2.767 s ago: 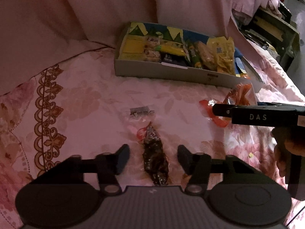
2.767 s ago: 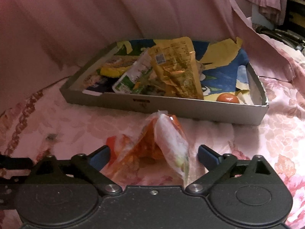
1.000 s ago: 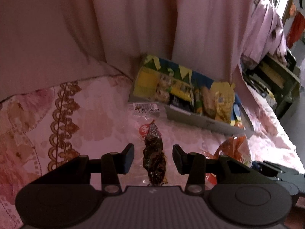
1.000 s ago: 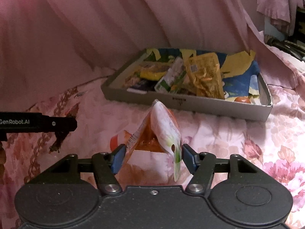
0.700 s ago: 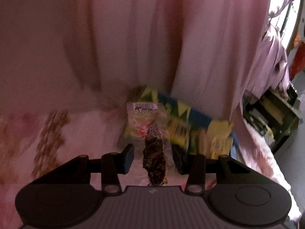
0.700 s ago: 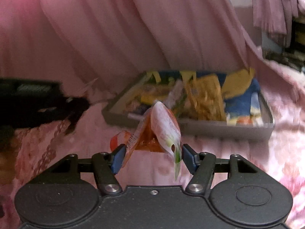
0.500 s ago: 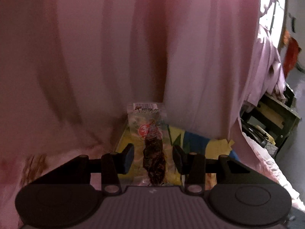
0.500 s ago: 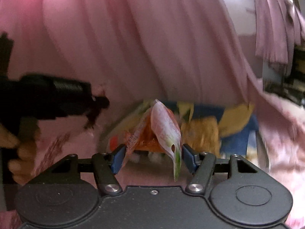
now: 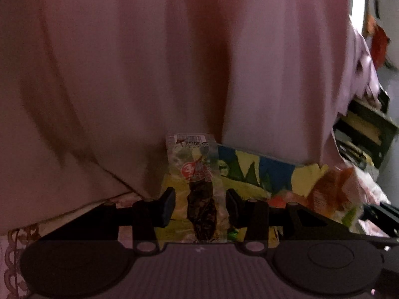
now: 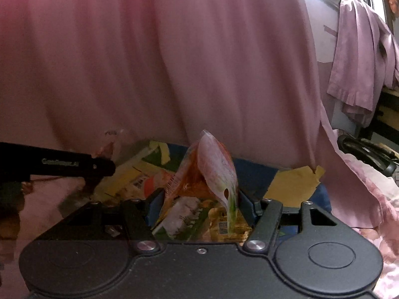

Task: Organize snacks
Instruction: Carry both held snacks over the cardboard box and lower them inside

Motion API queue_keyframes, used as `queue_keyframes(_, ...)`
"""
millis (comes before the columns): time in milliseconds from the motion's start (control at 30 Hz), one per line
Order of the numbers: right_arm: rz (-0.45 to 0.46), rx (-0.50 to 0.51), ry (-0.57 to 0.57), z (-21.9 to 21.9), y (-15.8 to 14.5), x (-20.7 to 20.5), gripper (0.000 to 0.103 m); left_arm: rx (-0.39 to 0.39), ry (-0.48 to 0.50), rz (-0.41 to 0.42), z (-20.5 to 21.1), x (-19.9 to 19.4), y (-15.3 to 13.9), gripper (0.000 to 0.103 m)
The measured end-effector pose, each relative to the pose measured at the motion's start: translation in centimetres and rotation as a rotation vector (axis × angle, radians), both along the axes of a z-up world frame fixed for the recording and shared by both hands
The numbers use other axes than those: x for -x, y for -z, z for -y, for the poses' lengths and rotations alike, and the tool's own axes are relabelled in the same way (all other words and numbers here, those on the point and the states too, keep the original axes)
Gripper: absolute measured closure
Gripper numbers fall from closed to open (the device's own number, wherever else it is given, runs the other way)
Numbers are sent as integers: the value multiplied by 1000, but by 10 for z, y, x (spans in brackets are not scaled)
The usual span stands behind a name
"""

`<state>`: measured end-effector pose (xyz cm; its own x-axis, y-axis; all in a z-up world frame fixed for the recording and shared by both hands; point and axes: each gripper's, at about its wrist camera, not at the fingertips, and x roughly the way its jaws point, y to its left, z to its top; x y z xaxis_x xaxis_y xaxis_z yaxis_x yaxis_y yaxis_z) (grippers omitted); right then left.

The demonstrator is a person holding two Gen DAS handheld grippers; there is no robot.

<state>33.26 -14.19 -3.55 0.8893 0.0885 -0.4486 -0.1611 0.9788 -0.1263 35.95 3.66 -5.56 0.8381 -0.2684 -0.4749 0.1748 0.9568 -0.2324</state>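
I am looking past both grippers at a wide pink draped curtain [image 9: 149,62] that is filling most of each view and hanging right behind the shallow grey cardboard tray with a blue and yellow printed lining [image 9: 261,169]. The tray is sitting on a pink floral bedspread [image 10: 389,199], and at the far right a dark shelf unit [image 9: 366,129] and a pale pink garment hanging up [image 10: 359,49] are showing. Motion blur is softening much of the scene.

I am counting two grippers and two carried packets, one in each. Several more packets are lying in the tray, too blurred for me to number.

My left gripper [image 9: 200,205] is holding a clear plastic packet with a dark brown dried snack inside and a red round label [image 9: 199,191]. The packet is standing upright between the jaws, its barcode end rising above them, and the jaws are pinching its lower part while it is hovering over the tray's left end.

My right gripper [image 10: 199,204] is carrying an orange and white crinkled snack bag [image 10: 212,172], the jaws clamped on its base and its peak pointing up, in front of the tray's middle. From the right wrist view the left gripper is reaching in from the left, well apart from the orange bag
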Motion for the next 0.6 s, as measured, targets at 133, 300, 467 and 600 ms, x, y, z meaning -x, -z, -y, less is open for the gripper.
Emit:
queue_keyframes(133, -21, 32, 7, -6, 5, -1, 38, -61, 6, -27, 10, 0, 1, 55)
queue_keyframes(300, -44, 43, 18, -8, 10, -1, 36, -48, 9, -53, 10, -1, 4, 54)
queue_keyframes(467, -46, 36, 36, -6, 12, -4, 32, -52, 17, -65, 12, -1, 7, 54)
queue_keyframes(600, -38, 35, 40, -5, 14, -4, 29, -56, 10, -75, 14, -5, 10, 54)
